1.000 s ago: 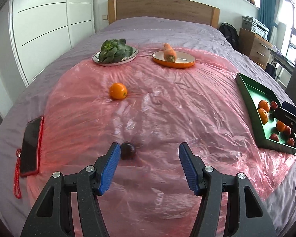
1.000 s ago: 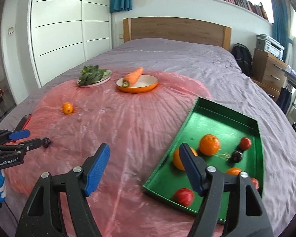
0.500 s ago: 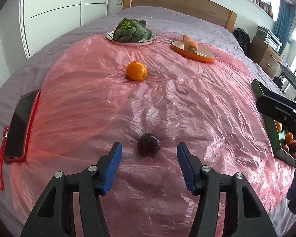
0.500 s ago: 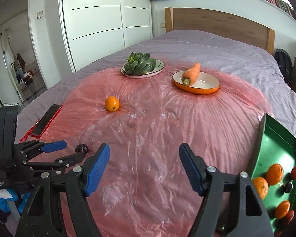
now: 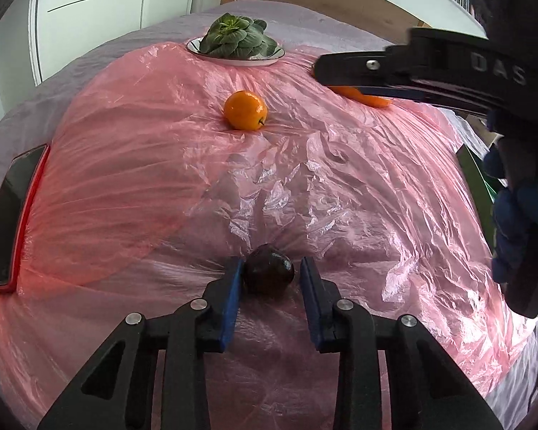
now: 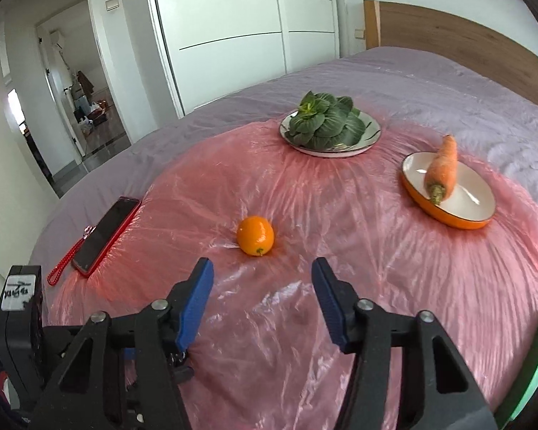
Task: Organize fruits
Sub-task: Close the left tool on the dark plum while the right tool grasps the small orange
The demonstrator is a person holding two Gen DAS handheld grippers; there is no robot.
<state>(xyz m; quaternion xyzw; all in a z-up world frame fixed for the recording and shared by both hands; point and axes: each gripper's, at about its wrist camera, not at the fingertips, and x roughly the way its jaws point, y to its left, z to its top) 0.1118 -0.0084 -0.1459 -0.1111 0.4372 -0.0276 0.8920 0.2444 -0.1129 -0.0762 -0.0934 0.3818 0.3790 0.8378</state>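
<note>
A dark plum (image 5: 268, 273) lies on the pink plastic sheet (image 5: 340, 186) between the blue pads of my left gripper (image 5: 269, 279). The left pad touches it; a small gap shows at the right pad, so the grip is unclear. An orange (image 5: 246, 110) lies farther up the sheet and shows in the right wrist view (image 6: 255, 235) just ahead of my right gripper (image 6: 261, 297), which is open and empty. The green tray's edge (image 6: 534, 369) shows at the right.
A plate of green leaf vegetable (image 6: 329, 125) and an orange-rimmed dish (image 6: 455, 197) with a carrot (image 6: 442, 167) stand at the far side. A phone in a red case (image 6: 104, 229) lies at the sheet's left edge. The right gripper's body (image 5: 430, 71) crosses the left view.
My left gripper has moved forward around the plum and its jaws have narrowed on it. My right gripper has swung left from the tray toward the orange.
</note>
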